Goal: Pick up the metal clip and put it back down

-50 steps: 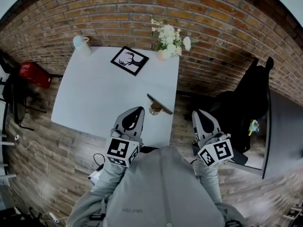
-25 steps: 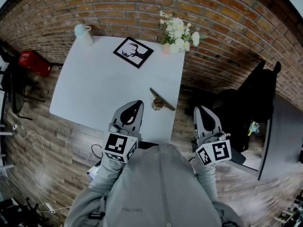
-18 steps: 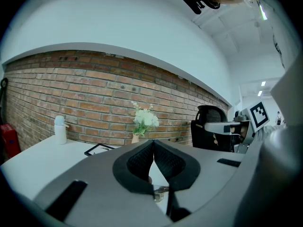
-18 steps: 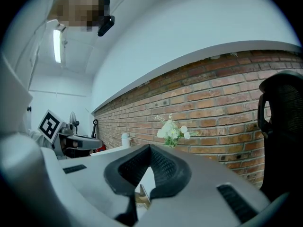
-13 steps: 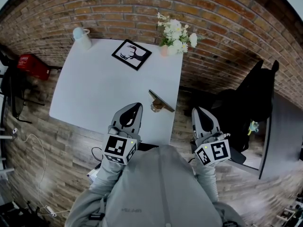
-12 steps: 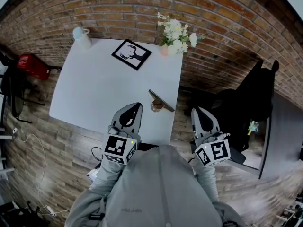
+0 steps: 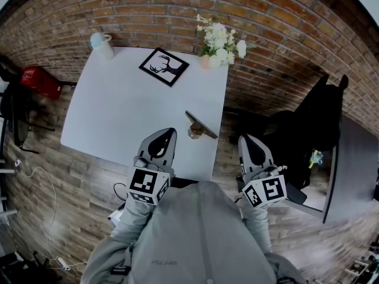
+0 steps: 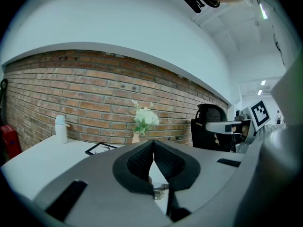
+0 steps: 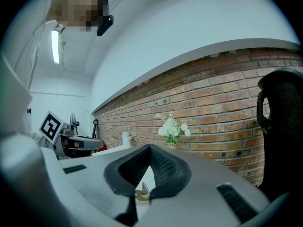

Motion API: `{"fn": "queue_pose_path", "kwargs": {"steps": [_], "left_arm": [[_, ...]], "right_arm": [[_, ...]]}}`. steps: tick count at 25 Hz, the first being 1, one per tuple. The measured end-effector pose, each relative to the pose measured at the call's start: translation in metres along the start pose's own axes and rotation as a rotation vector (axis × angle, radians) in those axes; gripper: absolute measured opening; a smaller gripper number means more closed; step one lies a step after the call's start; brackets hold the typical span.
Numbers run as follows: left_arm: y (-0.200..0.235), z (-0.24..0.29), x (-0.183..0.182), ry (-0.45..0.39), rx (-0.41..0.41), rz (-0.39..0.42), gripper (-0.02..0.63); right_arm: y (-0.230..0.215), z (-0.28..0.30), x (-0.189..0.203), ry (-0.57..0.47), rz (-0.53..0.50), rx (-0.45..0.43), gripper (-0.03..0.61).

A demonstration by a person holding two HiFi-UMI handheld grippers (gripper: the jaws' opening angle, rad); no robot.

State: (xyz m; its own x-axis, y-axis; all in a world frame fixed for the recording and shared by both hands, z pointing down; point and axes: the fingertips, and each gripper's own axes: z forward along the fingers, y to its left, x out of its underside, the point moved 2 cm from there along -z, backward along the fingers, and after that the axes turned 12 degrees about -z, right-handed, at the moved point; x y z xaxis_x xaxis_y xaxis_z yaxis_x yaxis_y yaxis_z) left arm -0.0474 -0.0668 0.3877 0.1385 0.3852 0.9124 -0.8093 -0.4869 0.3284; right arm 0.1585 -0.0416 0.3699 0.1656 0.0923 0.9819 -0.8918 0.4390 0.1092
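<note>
Head view, pre-pickup: left gripper [image 7: 170, 133] and right gripper [image 7: 244, 141] closed, empty, short of the metal clip [image 7: 200, 125]; next, likely opening to reach it.

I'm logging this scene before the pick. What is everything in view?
table: 1, white, by brick wall
metal clip: 1, dark, table's near right edge
framed deer picture: 1, black-and-white, table's far side
flower vase: 1, white blooms, far right corner
bottle: 1, white, far left corner
red object: 1, floor, left
office chair: 1, black, right of table
left gripper: 1, grey, shut, over near edge
right gripper: 1, grey, shut, right of table
</note>
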Motion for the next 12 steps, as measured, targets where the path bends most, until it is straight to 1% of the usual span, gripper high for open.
{"fn": "queue_pose_path", "kwargs": {"steps": [12], "left_arm": [[0.0044, -0.0066, 0.0016, 0.000, 0.003, -0.005, 0.026]], "right_arm": [[0.0090, -0.0007, -0.0033, -0.006, -0.002, 0.002, 0.023]]}}
